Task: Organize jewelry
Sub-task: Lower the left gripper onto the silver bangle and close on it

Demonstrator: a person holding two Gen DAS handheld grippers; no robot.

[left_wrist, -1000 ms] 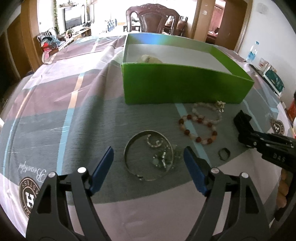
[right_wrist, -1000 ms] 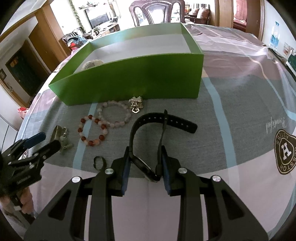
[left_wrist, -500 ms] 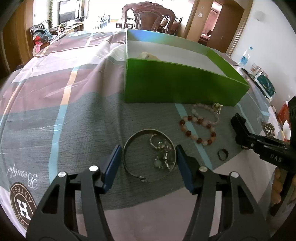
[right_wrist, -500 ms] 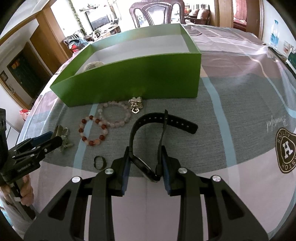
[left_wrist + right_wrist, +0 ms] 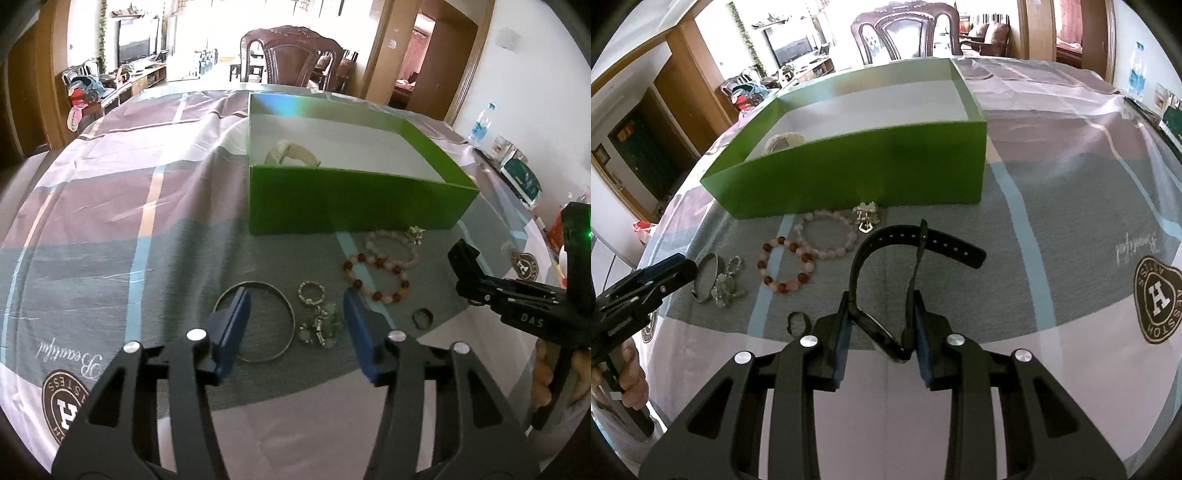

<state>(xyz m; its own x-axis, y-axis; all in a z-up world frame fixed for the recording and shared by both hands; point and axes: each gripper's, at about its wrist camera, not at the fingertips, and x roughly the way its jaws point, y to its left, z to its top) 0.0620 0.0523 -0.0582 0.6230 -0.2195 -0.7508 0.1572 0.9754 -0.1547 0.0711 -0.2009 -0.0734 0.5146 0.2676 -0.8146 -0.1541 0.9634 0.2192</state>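
My left gripper (image 5: 295,325) hovers low over a silver bangle (image 5: 258,283) and a tangle of silver and green charms (image 5: 319,326); its jaws are closing with both between them, and the pads press on nothing. The left blue pad overlaps the bangle's left edge. My right gripper (image 5: 882,334) is shut on a black watch (image 5: 916,240), whose strap loops forward onto the cloth. A red-and-white bead bracelet (image 5: 375,277), a pink bead bracelet (image 5: 391,247), a silver clasp charm (image 5: 415,234) and a dark ring (image 5: 423,316) lie between the two grippers.
An open green box (image 5: 351,199) with a white inside stands just behind the jewelry and holds one pale item (image 5: 291,153). The patterned tablecloth (image 5: 110,221) covers the table. A wooden chair (image 5: 291,55) stands at the far side; a water bottle (image 5: 480,125) stands far right.
The left gripper's jaws have narrowed around the bangle and charm tangle, and its view has tilted up a little. The right gripper and the watch have stayed put.
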